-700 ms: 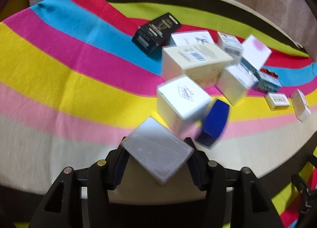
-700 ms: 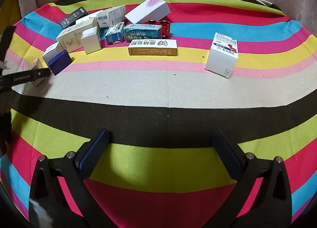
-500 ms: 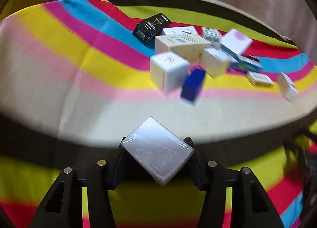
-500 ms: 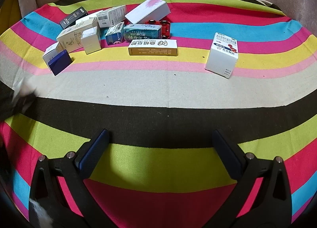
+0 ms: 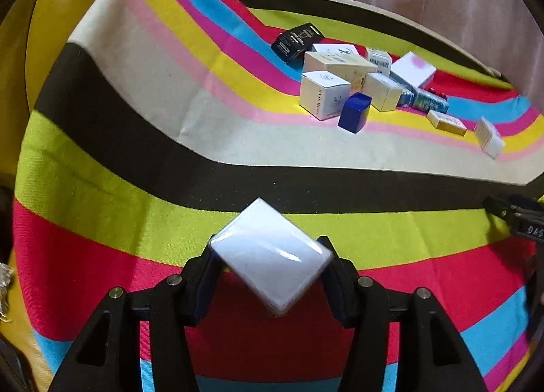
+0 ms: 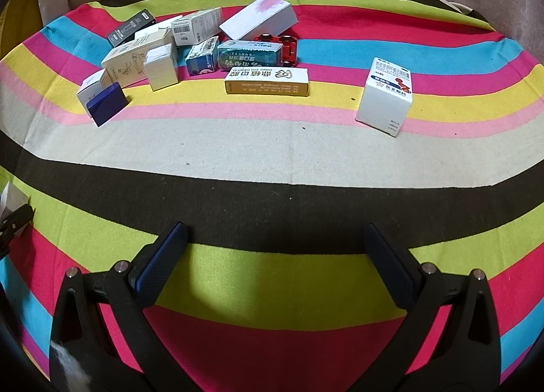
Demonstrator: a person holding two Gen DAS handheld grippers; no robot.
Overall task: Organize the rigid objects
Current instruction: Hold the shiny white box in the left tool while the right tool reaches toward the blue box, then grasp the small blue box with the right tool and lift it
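**A:** Left hand-held gripper (image 5: 270, 267) is clamped on a small white box (image 5: 270, 256), pads pressing its two side corners so it sits turned like a diamond between the fingers. It's held up over the lime and red bands of the striped cloth (image 5: 136, 140), well apart from everything else.

**B:** And the right one?

**A:** Right hand-held gripper (image 6: 273, 256) has its jaws wide apart with nothing between them, only cloth underneath. It's tilted down at the near stripes.

**B:** Where's the rest of the stuff?

**A:** Mostly bunched at the far side of the cloth. From the right wrist view, a dark blue box (image 6: 107, 102) is nearest on the left, tipped up on an edge and leaning against a white box (image 6: 90, 85). Behind those there's a long cream carton (image 6: 136, 58), a small white cube-ish box (image 6: 161, 67) and a black box (image 6: 131, 28) at the back.

**B:** Anything in the middle?

**A:** A yellow and white box (image 6: 267, 81) lying flat, with a teal box (image 6: 250, 55) just behind it, a red toy car (image 6: 287, 45) behind that, and a white box with a pink smudge (image 6: 260, 17) propped at a tilt.

**B:** Off to the side?

**A:** One white medicine box (image 6: 386, 96) standing alone on the right, well apart from the pile, across the yellow and pink bands.
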